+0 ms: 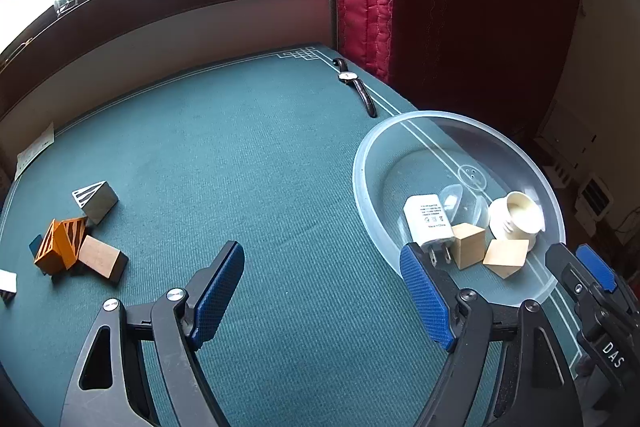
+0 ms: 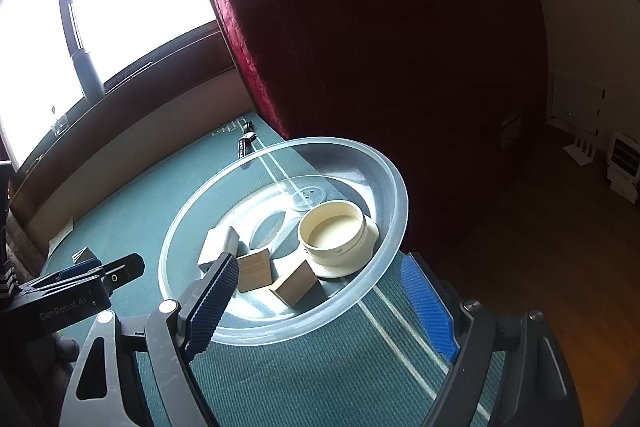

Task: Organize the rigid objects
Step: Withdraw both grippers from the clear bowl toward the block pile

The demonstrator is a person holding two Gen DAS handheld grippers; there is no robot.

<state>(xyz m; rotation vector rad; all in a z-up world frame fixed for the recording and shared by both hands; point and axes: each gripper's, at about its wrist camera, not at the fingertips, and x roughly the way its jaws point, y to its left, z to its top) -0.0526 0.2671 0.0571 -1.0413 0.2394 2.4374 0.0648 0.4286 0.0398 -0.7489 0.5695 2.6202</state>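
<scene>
Two tools of yours, left tool and right tool, gape apart, holding nothing. Your white charger, marked "Made in China", lies in the clear bowl on the worktop, prongs toward you, beside wooden blocks.

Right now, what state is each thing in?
Left gripper: open, empty.
Right gripper: open, empty.
Clear bowl: upright, holding parts.
White charger: in bowl, prongs out.
Cream cup: in bowl, tipped.
Two wooden cubes: in bowl.
Watch: flat on mat.
Orange block: loose in pile.
</scene>
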